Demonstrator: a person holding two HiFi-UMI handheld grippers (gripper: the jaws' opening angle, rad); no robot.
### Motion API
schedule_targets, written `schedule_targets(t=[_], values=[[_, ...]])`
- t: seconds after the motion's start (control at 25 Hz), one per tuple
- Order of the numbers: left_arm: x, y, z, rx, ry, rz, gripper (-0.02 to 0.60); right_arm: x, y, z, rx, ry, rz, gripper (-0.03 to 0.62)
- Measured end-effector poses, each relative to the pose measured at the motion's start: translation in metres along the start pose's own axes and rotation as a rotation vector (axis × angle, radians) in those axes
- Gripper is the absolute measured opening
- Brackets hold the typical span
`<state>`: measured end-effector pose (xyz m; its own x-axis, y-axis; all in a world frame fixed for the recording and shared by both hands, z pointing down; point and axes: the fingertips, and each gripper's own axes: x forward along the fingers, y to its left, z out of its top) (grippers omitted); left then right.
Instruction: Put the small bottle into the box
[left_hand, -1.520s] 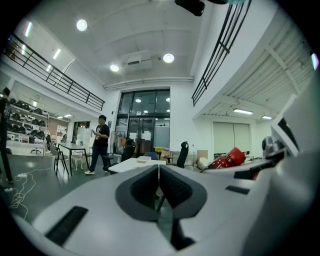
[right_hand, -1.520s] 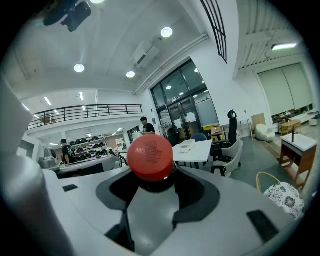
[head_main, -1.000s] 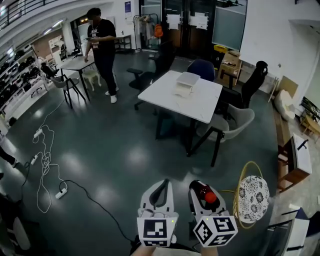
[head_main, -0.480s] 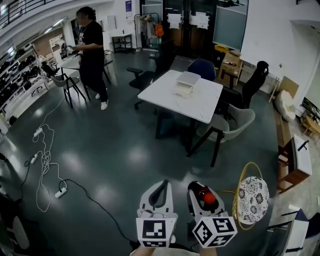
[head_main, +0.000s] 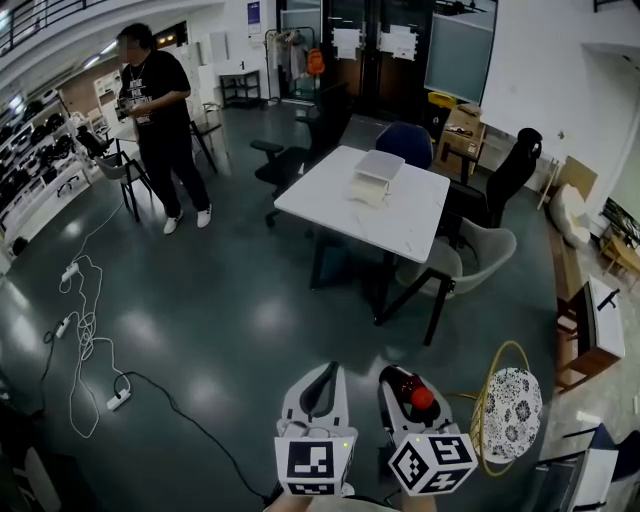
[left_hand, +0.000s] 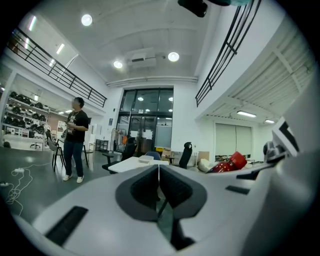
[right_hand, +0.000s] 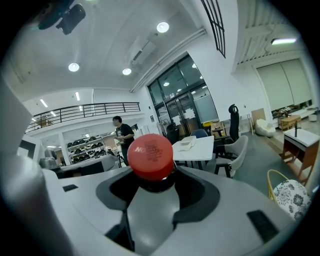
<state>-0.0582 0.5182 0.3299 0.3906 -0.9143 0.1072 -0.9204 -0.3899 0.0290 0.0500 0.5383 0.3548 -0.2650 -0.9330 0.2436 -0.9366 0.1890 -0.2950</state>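
Observation:
My right gripper (head_main: 408, 395) is shut on a small dark bottle with a red cap (head_main: 421, 397); the cap (right_hand: 150, 156) fills the middle of the right gripper view, facing the camera between the jaws. My left gripper (head_main: 319, 385) is shut with nothing in it, its pads (left_hand: 159, 186) pressed together. Both are held low, side by side, above the floor. A white box (head_main: 374, 172) sits on the white table (head_main: 365, 200) across the room, far from both grippers. The box (right_hand: 186, 143) also shows small in the right gripper view.
Chairs (head_main: 468, 248) surround the table. A yellow-rimmed stool with a patterned cushion (head_main: 510, 402) stands at my right. Cables and power strips (head_main: 85, 340) lie on the dark floor at left. A person (head_main: 155, 130) stands at the far left by another table.
The view has shifted slightly toward the table. The person at the far left has walked further left. Both grippers keep their places and grips.

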Motion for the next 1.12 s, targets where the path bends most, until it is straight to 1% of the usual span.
schedule_targets(t=[0.4,0.64,0.84,1.12], values=[[0.075,0.076,0.020,-0.005,-0.008,-0.001,0.020,0.101,0.023,0.034,-0.013,-0.011,0.005,0.227],[0.109,0.111,0.025,-0.002,-0.014,-0.022,0.020,0.146,0.034,0.039,-0.008,-0.013,-0.010,0.229],[0.127,0.132,0.023,-0.005,-0.003,-0.033,0.020,0.172,0.040,0.039,-0.004,-0.004,-0.023,0.229],[0.153,0.145,0.020,-0.021,0.014,-0.033,0.020,0.200,0.033,0.042,0.003,0.019,-0.035,0.227]])
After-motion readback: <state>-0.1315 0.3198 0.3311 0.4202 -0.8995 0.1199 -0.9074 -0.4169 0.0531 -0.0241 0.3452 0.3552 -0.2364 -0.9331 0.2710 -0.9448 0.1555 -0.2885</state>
